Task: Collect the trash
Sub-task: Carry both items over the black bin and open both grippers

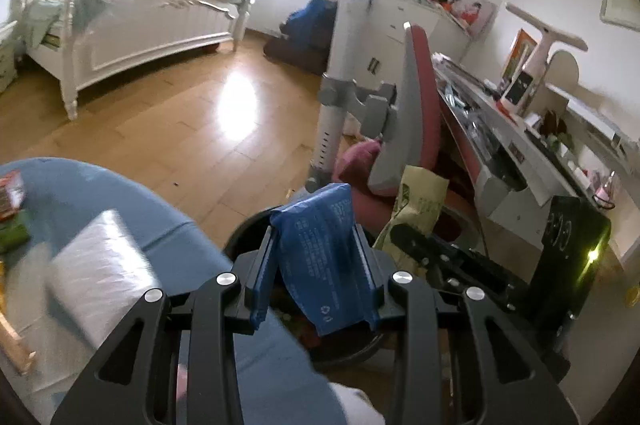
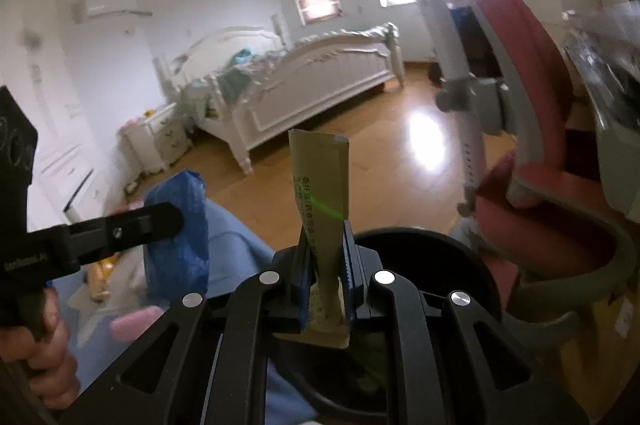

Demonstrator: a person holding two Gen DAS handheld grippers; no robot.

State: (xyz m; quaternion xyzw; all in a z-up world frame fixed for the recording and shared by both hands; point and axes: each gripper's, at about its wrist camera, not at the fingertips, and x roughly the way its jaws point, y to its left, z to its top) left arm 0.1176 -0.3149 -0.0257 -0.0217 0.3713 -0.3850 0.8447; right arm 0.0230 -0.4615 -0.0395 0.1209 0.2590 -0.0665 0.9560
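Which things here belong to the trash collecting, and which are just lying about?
Job: blue packet in left gripper; tan packet in right gripper; black bin below both.
Lying about: bed, red chair, desk, lamp.

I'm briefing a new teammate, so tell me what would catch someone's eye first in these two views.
First, the blue wrapper clamped in the left gripper, and the tan packet clamped upright in the right gripper, both above the black bin. Behind them, a white bed stands by the windows, and sun glare lights the wood floor.
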